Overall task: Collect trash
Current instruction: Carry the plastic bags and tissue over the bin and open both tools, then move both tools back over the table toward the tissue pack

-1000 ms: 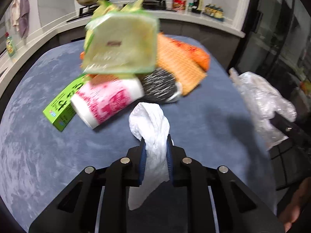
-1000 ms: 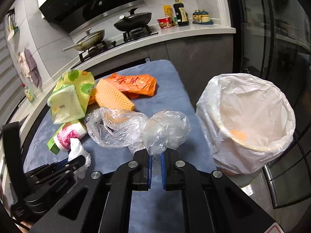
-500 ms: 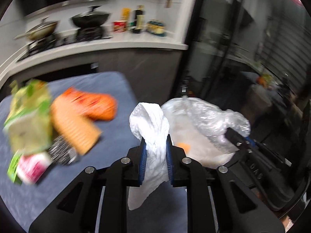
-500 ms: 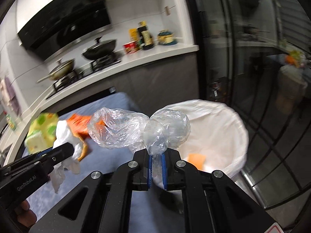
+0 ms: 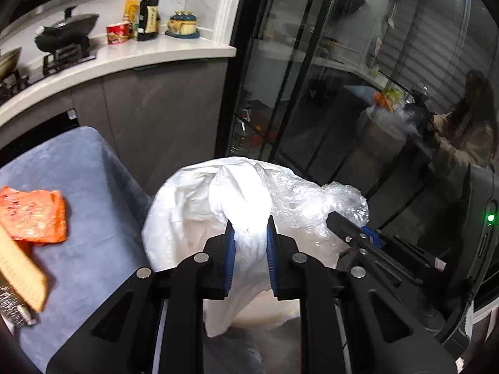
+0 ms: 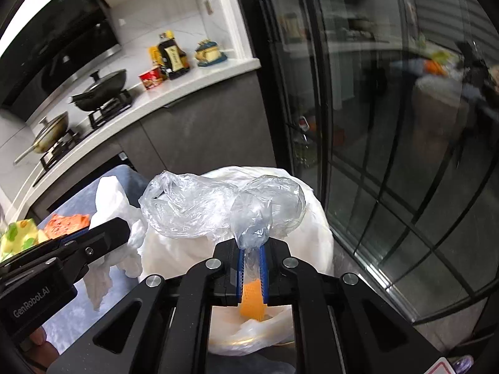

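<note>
Left wrist view shows the left gripper [image 5: 249,243] with its blue pads pinching a white crumpled tissue [image 5: 240,202]. The tissue puffs up above the pads and a loose end hangs down below them. It is held over the trash bin [image 5: 168,218], which has a white plastic liner and stands just past the edge of the blue table [image 5: 87,218]. On the table, off to the left, lie an orange wrapper [image 5: 32,215] and a tan waffle-patterned pack [image 5: 18,274], with a bit of something silver under it. From the right side the right gripper [image 5: 340,221] reaches in, and a clear plastic bag [image 5: 312,205] bunches up beside the tissue. Right wrist view shows the right gripper [image 6: 251,249] with its pads pressed close on the twisted neck of the clear plastic bag [image 6: 199,205]. The puffy bag sits above the pads, over the open mouth of the bin [image 6: 315,237]. An orange scrap [image 6: 252,299] lies down inside the bin. On the left the left gripper [image 6: 109,233] pokes in with the white tissue [image 6: 112,199] in its grip. Behind it is a green and yellow packet [image 6: 17,238] on the table. Far back, a white counter [image 6: 193,87] holds a black wok [image 6: 103,87], a red cup [image 6: 151,79] and a dark bottle [image 6: 173,57]. Dark glass doors [image 6: 389,124] stand to the right
</note>
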Demonstrator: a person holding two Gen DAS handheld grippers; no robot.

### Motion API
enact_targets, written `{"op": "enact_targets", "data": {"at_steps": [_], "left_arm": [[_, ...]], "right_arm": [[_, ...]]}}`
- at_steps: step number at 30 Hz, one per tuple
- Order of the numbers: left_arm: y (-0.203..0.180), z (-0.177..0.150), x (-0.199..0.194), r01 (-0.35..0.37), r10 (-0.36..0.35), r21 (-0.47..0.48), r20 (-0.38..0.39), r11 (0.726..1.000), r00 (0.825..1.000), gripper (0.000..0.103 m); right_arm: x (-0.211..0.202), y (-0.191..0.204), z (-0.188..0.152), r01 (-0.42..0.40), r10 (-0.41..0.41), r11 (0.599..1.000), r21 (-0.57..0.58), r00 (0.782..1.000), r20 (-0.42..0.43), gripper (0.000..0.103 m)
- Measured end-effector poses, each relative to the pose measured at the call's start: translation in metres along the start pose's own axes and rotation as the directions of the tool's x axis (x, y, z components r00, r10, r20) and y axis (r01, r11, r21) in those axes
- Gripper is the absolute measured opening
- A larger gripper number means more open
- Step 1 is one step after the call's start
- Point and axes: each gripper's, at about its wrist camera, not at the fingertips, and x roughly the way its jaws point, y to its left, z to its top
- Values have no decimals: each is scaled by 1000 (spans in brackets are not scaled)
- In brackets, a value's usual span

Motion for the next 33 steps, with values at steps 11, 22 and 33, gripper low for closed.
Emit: {"op": "enact_targets", "data": {"at_steps": [11,22,33], "left_arm": [[-1,2,28,27,-27,-16,-50,1000,998,19],[11,3,17,37,-38,-72,-16,997,999,69],[29,3,-22,-20,26,-87,66,996,997,78]], "right_arm": [[24,-13,-4,18,-17,999,32,999,-34,12],[18,-5,2,22,-22,999,31,1000,7,45],[-9,24,4,-30,29,999,11,998,56,51]]}}
